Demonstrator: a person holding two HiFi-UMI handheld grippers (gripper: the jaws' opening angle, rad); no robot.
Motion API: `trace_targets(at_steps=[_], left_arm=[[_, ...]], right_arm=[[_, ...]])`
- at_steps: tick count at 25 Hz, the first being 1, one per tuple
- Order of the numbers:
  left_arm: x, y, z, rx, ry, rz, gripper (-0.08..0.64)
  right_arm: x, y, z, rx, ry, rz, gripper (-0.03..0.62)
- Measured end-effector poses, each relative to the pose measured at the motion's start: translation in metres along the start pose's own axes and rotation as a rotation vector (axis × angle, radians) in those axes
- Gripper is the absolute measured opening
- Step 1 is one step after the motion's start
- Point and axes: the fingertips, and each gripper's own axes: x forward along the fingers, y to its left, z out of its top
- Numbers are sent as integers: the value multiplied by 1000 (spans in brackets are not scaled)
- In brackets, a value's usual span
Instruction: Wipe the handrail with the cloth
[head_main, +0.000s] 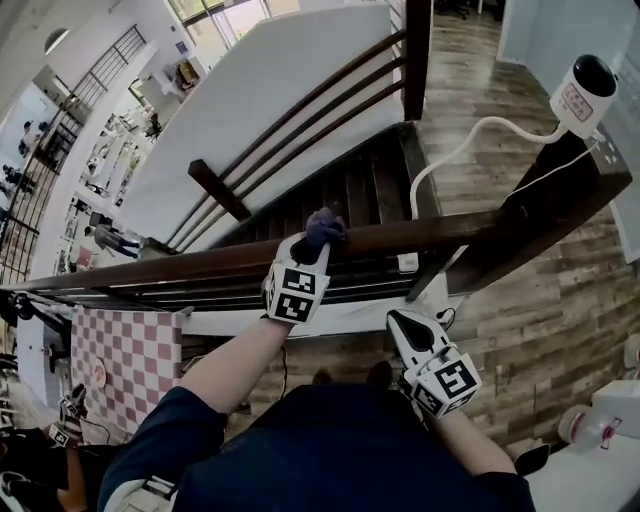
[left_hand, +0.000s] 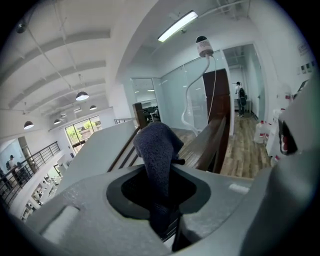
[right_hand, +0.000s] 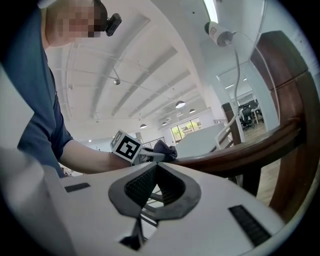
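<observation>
The cloth, pinched in the left gripper, is seemingly pressed on the handrail, which is laid crosswise, while the right gripper is held closed and empty below it.

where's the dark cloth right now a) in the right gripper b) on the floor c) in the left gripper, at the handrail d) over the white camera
C: the left gripper is shut on the cloth at the handrail; the right gripper is shut and empty.

Dark brown wooden handrail, smooth and rounded on top, running level along the landing's edge above the stairs, dark blue-grey cloth, fuzzy and bunched into a wad, pinched between the left gripper's closed jaws, resting on the rail's top near mid-span
</observation>
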Motion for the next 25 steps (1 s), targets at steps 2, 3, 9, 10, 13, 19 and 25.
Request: trace_targets(at_steps=[2,3,9,10,13,19,25], left_arm=[[12,-21,14,19,-4,-37,91],[17,-32,20,29,-5,-55,91],[52,-100,62,112,-15,-148,91],[58,-113,70,125,-17,-167,91],[77,-151,93,165,-30,-215,91],[114,-209,128,217,-20,-270,91],[148,-251,157,234,-12,-310,91]], right_arm=[[-13,-12,3,-1,-7,-33,11],[-20,-19,4,0,-11,-51,11],[-62,-56,12,25,-56,-167,11],[-70,-61,12,30,-63,-187,11],[-94,-77,9,44,-74,-245,11],[-148,-110,-3,101,-99,-362,11],[-179,-126,-19,139,-123,-433,11]])
